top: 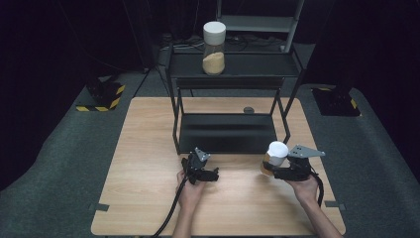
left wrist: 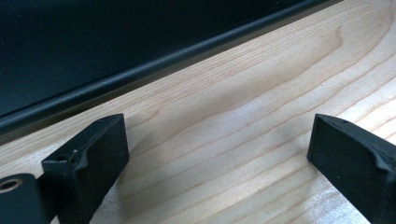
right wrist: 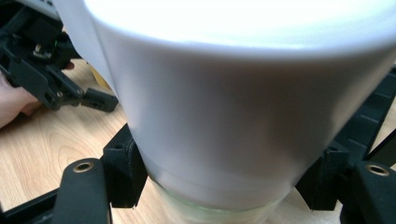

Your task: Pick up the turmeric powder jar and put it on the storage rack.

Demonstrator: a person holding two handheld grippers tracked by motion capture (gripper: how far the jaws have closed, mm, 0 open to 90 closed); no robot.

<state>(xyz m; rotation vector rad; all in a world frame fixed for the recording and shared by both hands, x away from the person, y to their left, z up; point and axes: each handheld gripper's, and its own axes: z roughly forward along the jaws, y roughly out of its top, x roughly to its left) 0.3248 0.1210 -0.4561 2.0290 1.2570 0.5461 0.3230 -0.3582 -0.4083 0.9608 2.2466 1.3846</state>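
2 jars with white lids mark the work in hand. 1 jar (top: 214, 42), part filled with a tan powder, stands upright on the upper tier of the black shelf rack (top: 233, 69) at the far side of the wooden table (top: 148, 163). The other, a held jar (top: 274, 156), sits in the right gripper (top: 270, 167) near the table's right edge, in front of the rack and just beside its right leg.

Right gripper view: the jaws are clamped on the held jar (right wrist: 219, 205) at the glass just under its white lid (right wrist: 243, 93), 1 pad on each side. The glass body below the lid is largely out of frame, so how full it is cannot be read there; the high view shows tan contents. Whether the jar's base is touching the table or just clear of it cannot be told.

Left gripper (top: 204, 173): it lies low over the table in front of the rack's lower tier (top: 225, 133), well apart from the held jar. Left gripper view: its 2 jaws stand wide with bare wood between them and hold nothing; the lower tier's dark edge (left wrist: 140, 70) runs across just ahead.

Judged progress: the grasp on the held jar is made, and 1 jar is shelved. Left to do, probably, is carrying this jar to the rack, setting it upright on a tier and releasing it.
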